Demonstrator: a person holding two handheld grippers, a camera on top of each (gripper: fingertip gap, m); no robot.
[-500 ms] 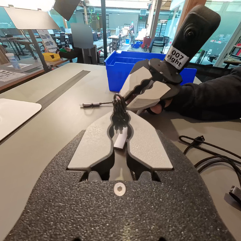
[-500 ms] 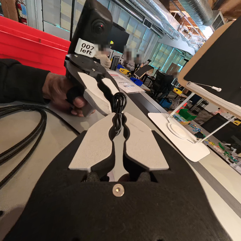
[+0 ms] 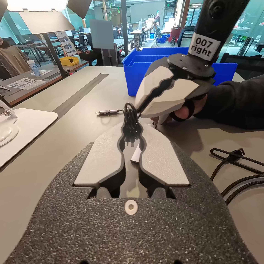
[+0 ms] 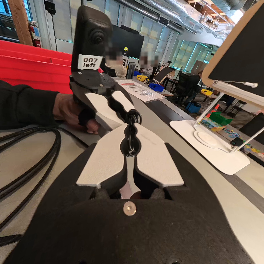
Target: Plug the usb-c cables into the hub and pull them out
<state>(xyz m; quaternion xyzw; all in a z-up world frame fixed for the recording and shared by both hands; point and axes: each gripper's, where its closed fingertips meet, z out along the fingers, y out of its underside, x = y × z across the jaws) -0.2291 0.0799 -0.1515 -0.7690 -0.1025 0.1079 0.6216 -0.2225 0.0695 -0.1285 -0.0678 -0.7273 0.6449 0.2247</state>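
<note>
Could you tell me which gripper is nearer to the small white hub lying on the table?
Left. The left gripper hangs directly above the white hub, which shows between its fingers; the right gripper is farther forward, beyond the hub.

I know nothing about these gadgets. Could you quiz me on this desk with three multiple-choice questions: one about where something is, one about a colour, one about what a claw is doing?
1. Where is the blue plastic bin?
A. On the grey table, behind the right claw
B. On the floor
C. On top of a white lamp base

2. What colour is the thin coiled cable bundle between the two claws?
A. White
B. Black
C. Red

3. What is the left claw doing?
A. Gaping wide open, empty
B. Shut on a sheet of paper
C. Shut on the cable bundle

Answers:
1 A: the bin's wall rises from the tabletop just beyond the right claw.
2 B: every loop of the bundle is black.
3 C: its grey fingers close together around the bundle's lower end.
</note>
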